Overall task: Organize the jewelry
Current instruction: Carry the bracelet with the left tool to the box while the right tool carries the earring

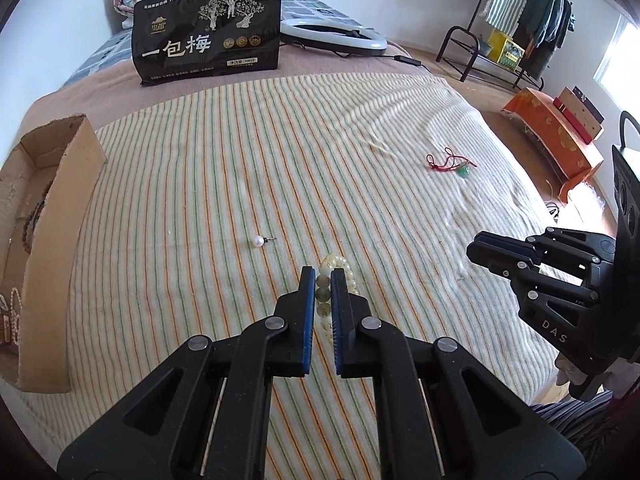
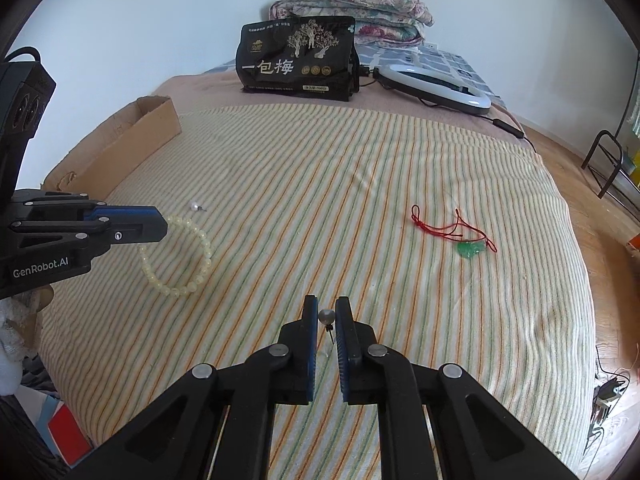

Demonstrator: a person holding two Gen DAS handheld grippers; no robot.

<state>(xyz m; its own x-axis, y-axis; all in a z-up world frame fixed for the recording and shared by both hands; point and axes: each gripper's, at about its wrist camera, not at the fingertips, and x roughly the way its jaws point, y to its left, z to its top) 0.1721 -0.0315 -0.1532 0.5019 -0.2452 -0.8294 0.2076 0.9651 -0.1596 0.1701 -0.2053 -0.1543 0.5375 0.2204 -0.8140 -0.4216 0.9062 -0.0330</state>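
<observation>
- The left gripper (image 1: 322, 276) is clamped on a pale bead bracelet (image 2: 188, 256), beads showing between its blue pads; in the right wrist view the rest of the loop hangs from the fingertips over the striped blanket (image 1: 240, 152).
- The right gripper (image 2: 326, 310) is closed on a pearl stud earring (image 2: 326, 315), pinching the pearl near the fingertips with the pin pointing back between the pads.
- A second pearl earring (image 1: 258, 241) lies loose on the blanket, just beyond the bracelet.
- A red cord with a green pendant (image 2: 456, 232) lies well apart, toward the right side.
- A cardboard box (image 1: 48, 216) sits at the blanket's left edge (dark beads show inside).
- A black snack bag (image 1: 208, 34) stands at the far end, a ring light (image 2: 436, 84) beside it.
</observation>
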